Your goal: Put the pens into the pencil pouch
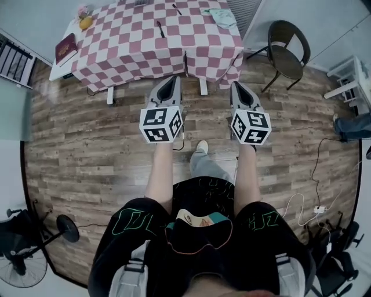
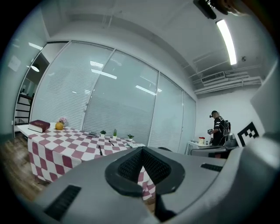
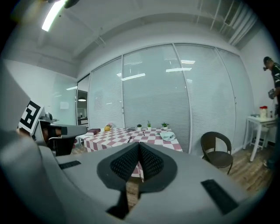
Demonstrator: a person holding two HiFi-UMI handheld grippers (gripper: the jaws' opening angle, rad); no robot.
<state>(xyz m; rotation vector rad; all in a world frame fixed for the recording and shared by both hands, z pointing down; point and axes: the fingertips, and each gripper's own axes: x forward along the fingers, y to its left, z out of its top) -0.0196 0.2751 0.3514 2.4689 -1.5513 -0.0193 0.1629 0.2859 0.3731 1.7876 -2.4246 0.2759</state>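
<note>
Closest to the body, the left gripper point(image 1: 172, 81) and right gripper point(image 1: 239, 87) have jaws pressed together, empty. Well ahead at twelve o'clock, on the table point(image 1: 116, 55), a near pen point(image 1: 160, 29) and far pen point(image 1: 177, 9) lie roughly eleven-to-five, nearer the left gripper. What is probably the pouch point(image 1: 222, 17) lies at one o'clock.

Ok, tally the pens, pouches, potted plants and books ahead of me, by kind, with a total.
Pens: 2
Pencil pouch: 1
Potted plants: 3
Book: 1
Total: 7
</note>
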